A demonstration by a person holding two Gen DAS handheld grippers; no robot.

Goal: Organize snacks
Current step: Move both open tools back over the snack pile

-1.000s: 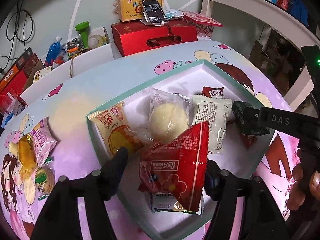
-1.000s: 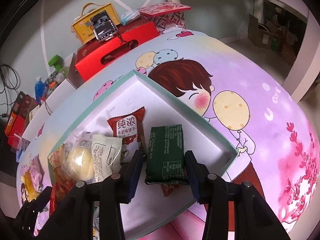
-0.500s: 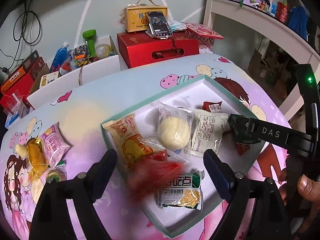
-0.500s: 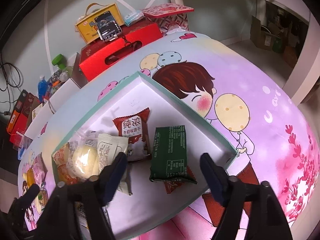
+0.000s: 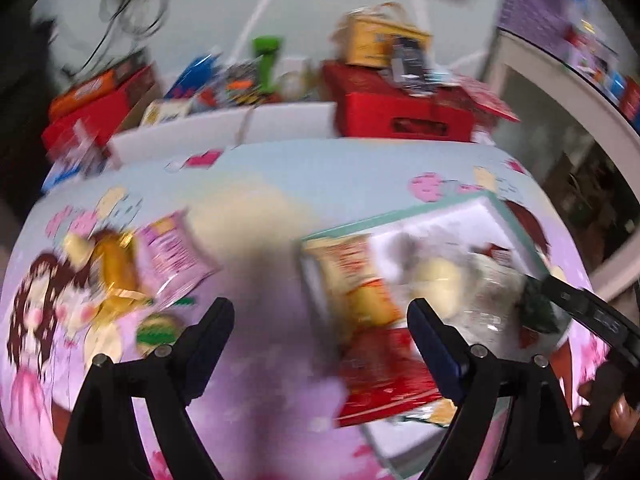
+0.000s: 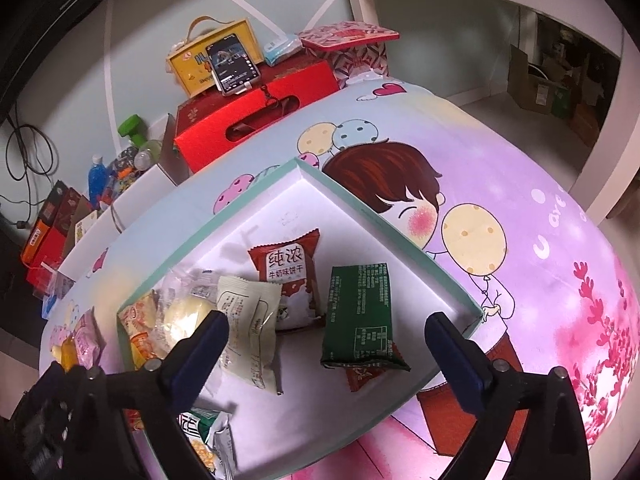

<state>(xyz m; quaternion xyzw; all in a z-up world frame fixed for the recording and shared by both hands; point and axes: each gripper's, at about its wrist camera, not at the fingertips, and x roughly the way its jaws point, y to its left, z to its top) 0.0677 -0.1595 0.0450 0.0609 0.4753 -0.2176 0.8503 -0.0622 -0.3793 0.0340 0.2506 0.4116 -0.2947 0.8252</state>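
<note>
A white box with a teal rim (image 6: 384, 224) lies on the cartoon tablecloth and holds several snack packs. A dark green pack (image 6: 358, 320) lies flat in it, beside a red biscuit pack (image 6: 286, 266) and a white pack (image 6: 250, 320). My right gripper (image 6: 326, 344) is open and empty above the green pack. In the blurred left wrist view, a red pack (image 5: 384, 372) lies at the box's near-left edge. My left gripper (image 5: 320, 332) is open and empty, over the cloth left of the box (image 5: 404, 216). A pink pack (image 5: 172, 252) and a gold-wrapped snack (image 5: 116, 276) lie on the cloth at left.
A red gift box (image 6: 256, 120) with a yellow case and a phone (image 6: 232, 62) on top stands behind the table. A white bin of bottles and oddments (image 6: 132, 168) stands at back left. A white shelf unit (image 6: 540, 12) is at right.
My left gripper opened, dropped the red pack into the box and swung left. My right gripper opened, left the green pack lying in the box and drew back.
</note>
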